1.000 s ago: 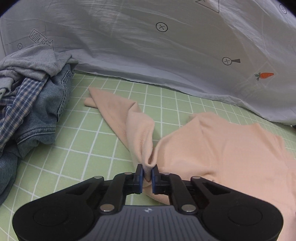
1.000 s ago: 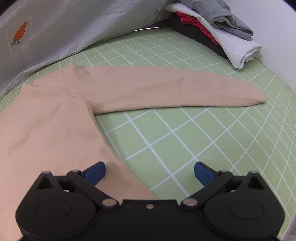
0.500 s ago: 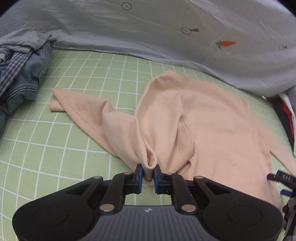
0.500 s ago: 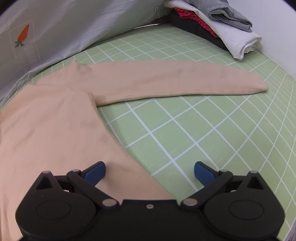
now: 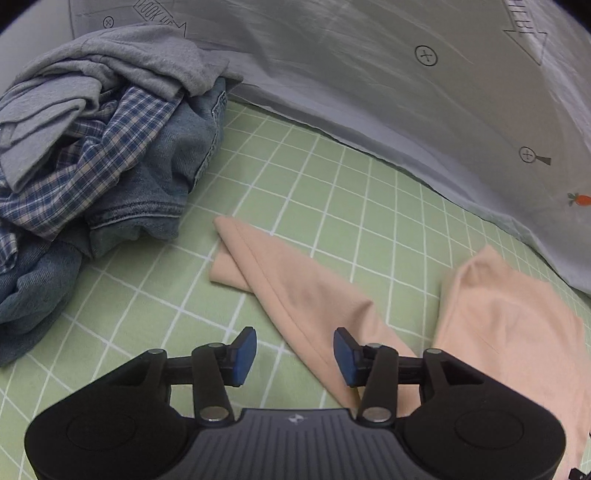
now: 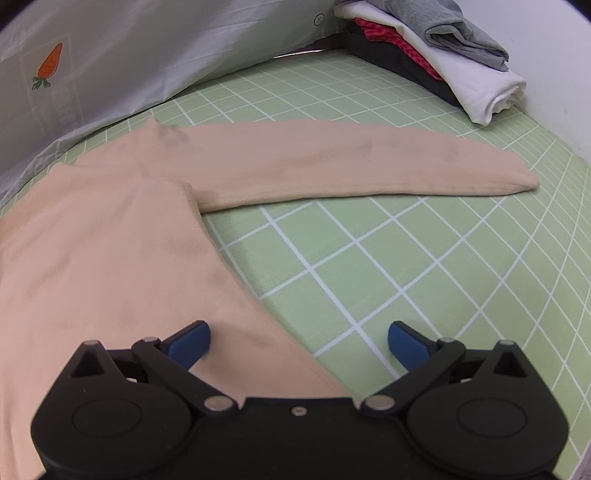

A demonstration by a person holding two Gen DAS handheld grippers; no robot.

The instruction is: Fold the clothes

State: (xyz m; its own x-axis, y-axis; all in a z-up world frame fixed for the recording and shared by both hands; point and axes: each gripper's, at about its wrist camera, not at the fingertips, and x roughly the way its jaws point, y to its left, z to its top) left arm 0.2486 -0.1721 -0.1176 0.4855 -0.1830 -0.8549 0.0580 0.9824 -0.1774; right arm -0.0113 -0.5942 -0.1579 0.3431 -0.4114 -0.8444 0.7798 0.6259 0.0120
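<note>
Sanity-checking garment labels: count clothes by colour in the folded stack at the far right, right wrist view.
Grey: 1, grey garment
White: 1, white garment
Red: 1, red garment
Black: 1, black garment
Total: 4 visible layers; more may be hidden.

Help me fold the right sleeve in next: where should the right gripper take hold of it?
Probably at the cuff, coming from its free end. The sleeve lies flat and straight on the mat, and the cuff's narrow rounded tip gives open jaws an edge to pinch. The right gripper is open.
</note>
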